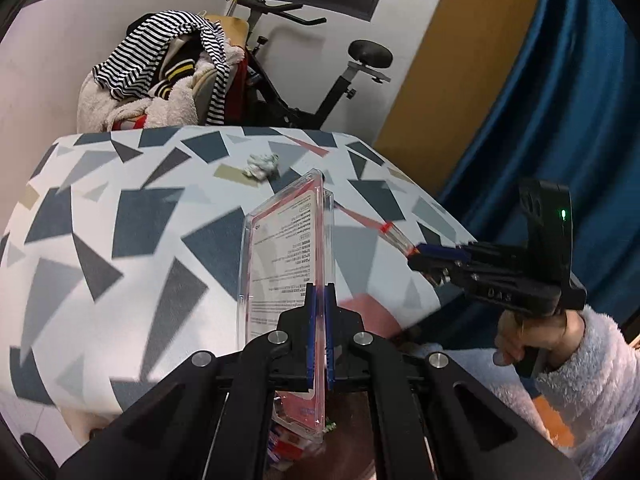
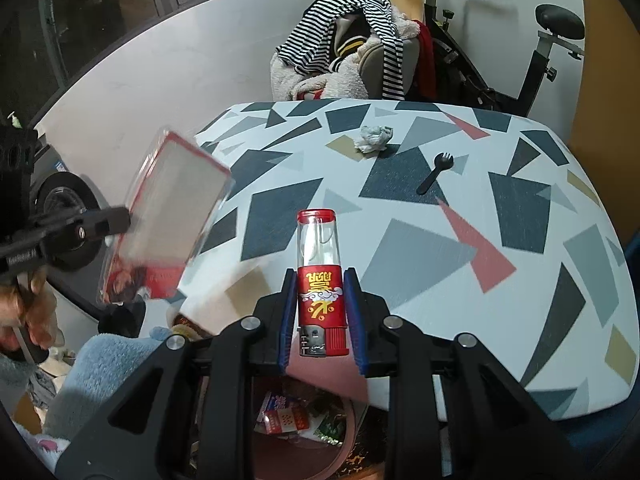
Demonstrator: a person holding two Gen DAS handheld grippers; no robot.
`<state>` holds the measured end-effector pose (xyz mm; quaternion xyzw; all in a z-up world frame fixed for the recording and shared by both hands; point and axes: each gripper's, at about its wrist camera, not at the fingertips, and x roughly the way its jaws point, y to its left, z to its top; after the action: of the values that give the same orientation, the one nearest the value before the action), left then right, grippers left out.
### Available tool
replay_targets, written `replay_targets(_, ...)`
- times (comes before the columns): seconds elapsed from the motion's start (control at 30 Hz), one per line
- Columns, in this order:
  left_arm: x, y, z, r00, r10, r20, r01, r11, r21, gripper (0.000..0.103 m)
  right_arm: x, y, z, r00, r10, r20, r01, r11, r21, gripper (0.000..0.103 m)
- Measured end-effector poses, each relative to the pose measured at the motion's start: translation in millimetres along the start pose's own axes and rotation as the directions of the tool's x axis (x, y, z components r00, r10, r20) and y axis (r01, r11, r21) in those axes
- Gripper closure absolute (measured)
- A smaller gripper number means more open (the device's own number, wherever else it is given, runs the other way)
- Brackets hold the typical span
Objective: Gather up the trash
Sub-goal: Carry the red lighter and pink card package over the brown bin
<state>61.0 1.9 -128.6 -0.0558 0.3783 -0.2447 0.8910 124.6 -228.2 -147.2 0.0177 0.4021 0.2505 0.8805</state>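
My left gripper [image 1: 319, 292] is shut on a clear flat plastic package [image 1: 286, 256] with a red-rimmed label, held upright over the table's near edge; it also shows in the right wrist view [image 2: 168, 216]. My right gripper [image 2: 320, 280] is shut on a red lighter [image 2: 318, 280] with a clear top. It shows at the right in the left wrist view [image 1: 420, 250]. A crumpled paper ball [image 2: 374, 138] lies at the far middle of the patterned table [image 2: 520, 240], seen too in the left wrist view [image 1: 262, 166]. A black plastic spork [image 2: 432, 174] lies right of it.
A pink bin [image 2: 304, 436] with wrappers inside stands on the floor below the table's near edge. A chair heaped with striped and fleece clothes [image 2: 352, 48] and an exercise bike [image 2: 500, 60] stand behind the table. A blue curtain [image 1: 560, 120] hangs at the right.
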Motion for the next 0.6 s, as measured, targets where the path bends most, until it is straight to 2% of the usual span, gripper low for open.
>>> replay_targets(0.27, -5, -20, -53, 0.999, -0.045, -0.027, 0.045, 0.999, -0.005, 0.099, -18, 12, -27, 1.000, 0.017, 0.006, -0.018, 1.000, 0.018, 0.076)
replay_targets(0.6, 6, -24, -88, 0.994, -0.088, -0.064, 0.086, 0.996, -0.035, 0.099, -18, 13, -47, 1.000, 0.027, -0.016, -0.026, 0.999, 0.043, 0.076)
